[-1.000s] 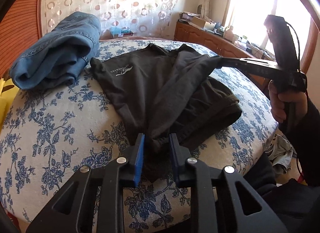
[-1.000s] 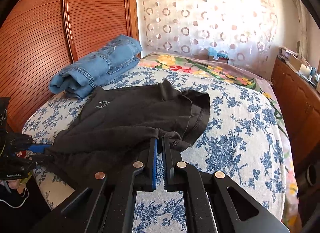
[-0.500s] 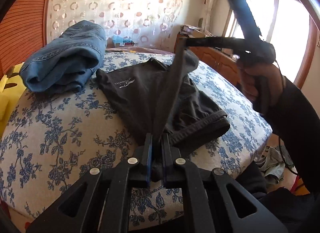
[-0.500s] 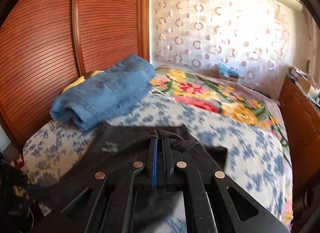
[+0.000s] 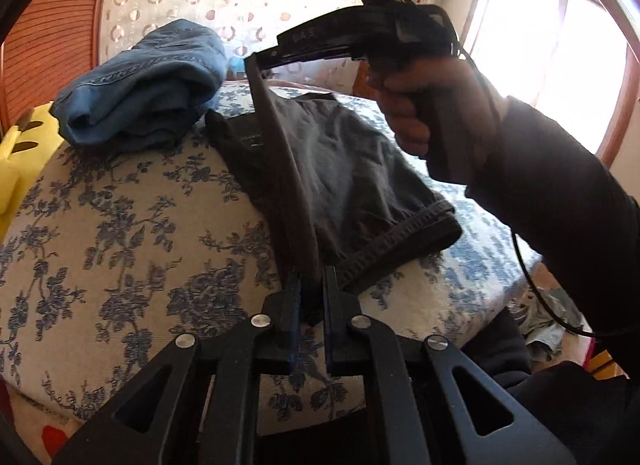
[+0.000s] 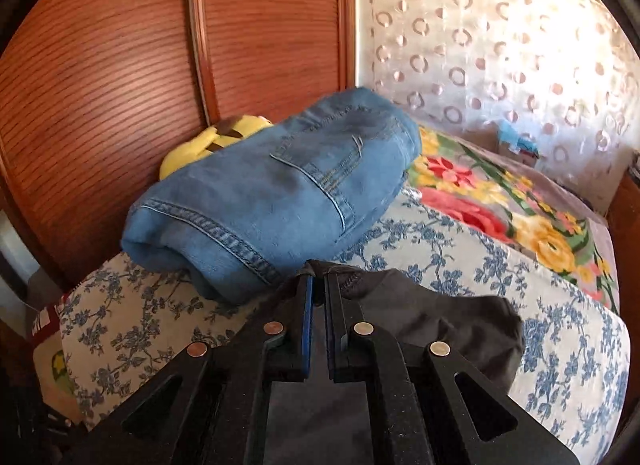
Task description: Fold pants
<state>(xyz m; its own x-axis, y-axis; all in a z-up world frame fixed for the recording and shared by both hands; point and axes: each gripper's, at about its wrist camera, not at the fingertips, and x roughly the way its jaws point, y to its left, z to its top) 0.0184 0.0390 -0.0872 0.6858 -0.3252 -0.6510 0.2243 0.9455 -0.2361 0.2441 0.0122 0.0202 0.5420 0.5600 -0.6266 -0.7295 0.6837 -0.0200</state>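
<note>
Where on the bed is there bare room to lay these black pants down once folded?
Bare floral bedspread lies left of the black pants, below the folded jeans. More shows between the pants and the flowered blanket. It is crowded by the jeans, where the right gripper holds the pants.

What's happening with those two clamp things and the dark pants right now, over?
Left gripper clamped on dark pants at near edge. Right gripper carrying the other end, jaws just easing. Folded jeans close ahead of it.
</note>
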